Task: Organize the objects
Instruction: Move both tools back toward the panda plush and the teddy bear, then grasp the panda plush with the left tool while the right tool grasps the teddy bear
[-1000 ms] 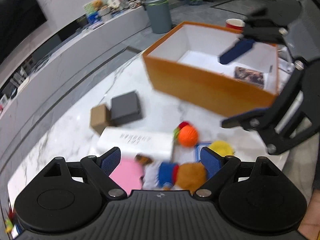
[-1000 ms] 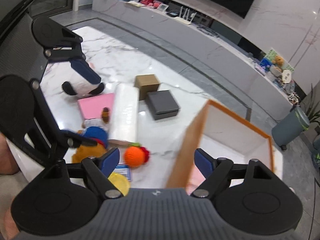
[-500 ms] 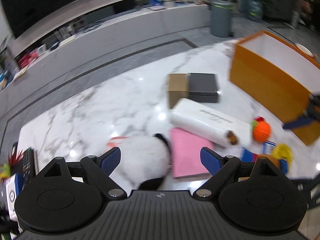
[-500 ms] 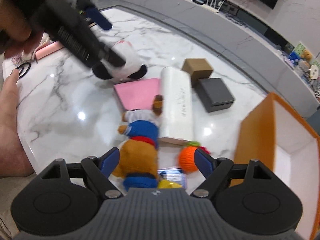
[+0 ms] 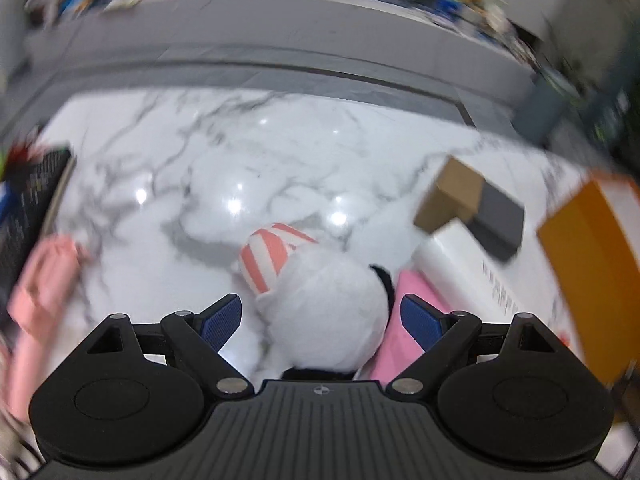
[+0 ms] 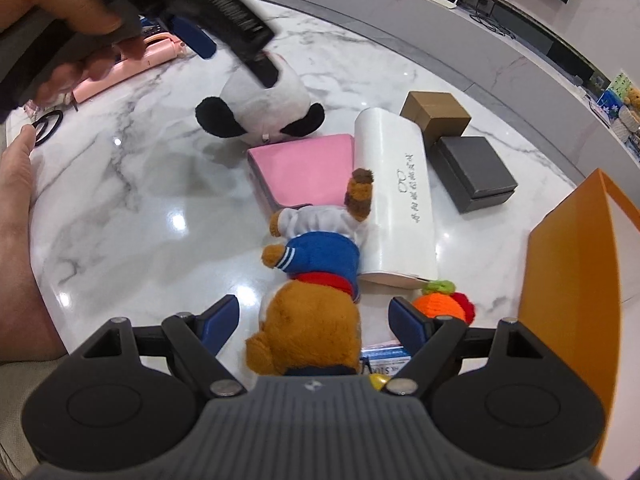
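Left gripper (image 5: 321, 317): jaws apart astride white plush (image 5: 328, 312) | Right gripper (image 6: 314, 319): jaws apart astride bear (image 6: 316, 292) | White case (image 6: 394, 204) beside bear: print illegible

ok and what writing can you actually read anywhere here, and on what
Nothing reads clearly.
white box: a small logo and a row of characters along its top, too small to read
card by the right claw: print partly hidden, illegible
sticker on the left claw: blurred
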Demonstrator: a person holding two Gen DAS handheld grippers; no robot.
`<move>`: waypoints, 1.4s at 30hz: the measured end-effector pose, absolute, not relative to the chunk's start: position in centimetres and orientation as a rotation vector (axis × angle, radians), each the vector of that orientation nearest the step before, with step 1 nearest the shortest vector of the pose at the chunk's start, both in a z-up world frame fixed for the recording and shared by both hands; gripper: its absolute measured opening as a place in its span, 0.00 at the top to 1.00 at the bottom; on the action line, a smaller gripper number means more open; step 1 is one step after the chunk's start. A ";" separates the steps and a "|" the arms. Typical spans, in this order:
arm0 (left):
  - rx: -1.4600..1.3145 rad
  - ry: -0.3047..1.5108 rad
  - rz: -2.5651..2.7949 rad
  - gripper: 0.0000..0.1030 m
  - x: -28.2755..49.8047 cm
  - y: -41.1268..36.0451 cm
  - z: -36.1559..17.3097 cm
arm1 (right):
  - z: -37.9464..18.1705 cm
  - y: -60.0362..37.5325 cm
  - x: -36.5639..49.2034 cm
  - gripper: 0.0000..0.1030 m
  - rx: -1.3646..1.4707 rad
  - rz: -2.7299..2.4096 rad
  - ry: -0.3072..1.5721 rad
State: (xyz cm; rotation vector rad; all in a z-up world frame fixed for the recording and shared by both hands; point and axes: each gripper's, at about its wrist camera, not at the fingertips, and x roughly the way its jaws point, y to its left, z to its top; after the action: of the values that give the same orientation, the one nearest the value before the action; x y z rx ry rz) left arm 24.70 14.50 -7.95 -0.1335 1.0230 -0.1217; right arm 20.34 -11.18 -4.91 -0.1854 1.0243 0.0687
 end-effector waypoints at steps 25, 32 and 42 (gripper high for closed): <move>-0.238 1.078 -0.042 0.07 27.9 13.5 -12.3 | -8.5 -11.2 21.7 0.20 -0.202 0.083 1.068; -0.210 1.066 -0.070 0.10 27.3 13.4 -12.0 | -8.2 -11.2 21.9 0.39 -0.192 0.082 1.065; -0.197 1.067 -0.068 0.12 26.4 14.1 -11.8 | -8.0 -11.1 21.8 0.43 -0.200 0.080 1.064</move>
State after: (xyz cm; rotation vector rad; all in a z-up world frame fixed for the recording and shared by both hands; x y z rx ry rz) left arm 26.37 14.10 -11.76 -0.1974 1.0672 -0.0683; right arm 21.82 -11.14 -8.01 -0.2002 1.0642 0.0802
